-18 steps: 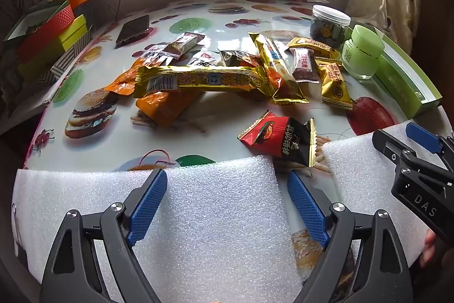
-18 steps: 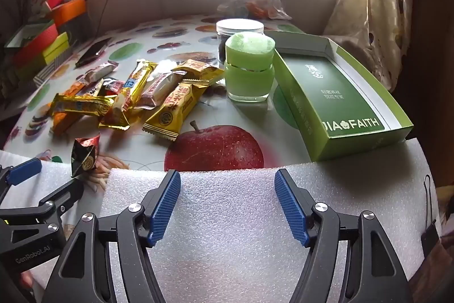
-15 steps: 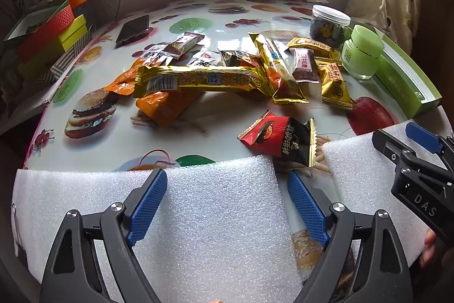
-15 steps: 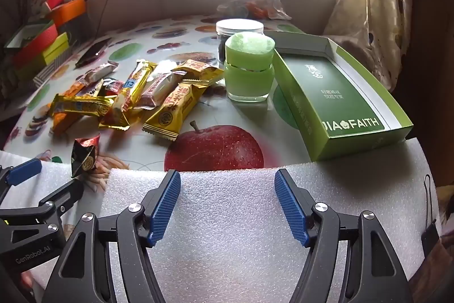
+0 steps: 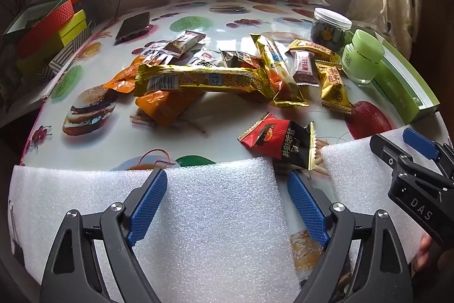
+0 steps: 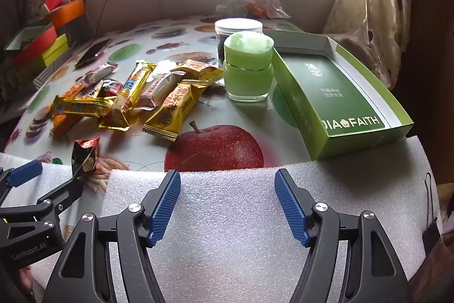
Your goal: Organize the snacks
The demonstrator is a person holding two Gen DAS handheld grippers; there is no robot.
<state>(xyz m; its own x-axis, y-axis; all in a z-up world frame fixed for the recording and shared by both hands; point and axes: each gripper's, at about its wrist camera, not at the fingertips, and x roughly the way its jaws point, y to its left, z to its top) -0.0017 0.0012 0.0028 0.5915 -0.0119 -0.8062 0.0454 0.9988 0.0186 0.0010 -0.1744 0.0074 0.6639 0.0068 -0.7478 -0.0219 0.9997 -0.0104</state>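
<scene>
Each handheld tool was built of matte black plastic links shaped as open triangular frames, joined at round silver screws. The left gripper (image 5: 224,200) carried two blue pads (image 5: 147,206) with a fine cross-hatched texture, long and narrow, set on the inner faces of its black fingers. The right gripper (image 6: 227,203) had the same blue ribbed pads (image 6: 166,206) and silver pivot screws. Seen from the left wrist, the right gripper (image 5: 417,158) bore the white letters "DAS" on its black body. Seen from the right wrist, the left gripper (image 6: 28,189) read "GenRobot.AI" in pale lettering. Fingertips (image 5: 424,249) showed at the frame's lower right edge.
</scene>
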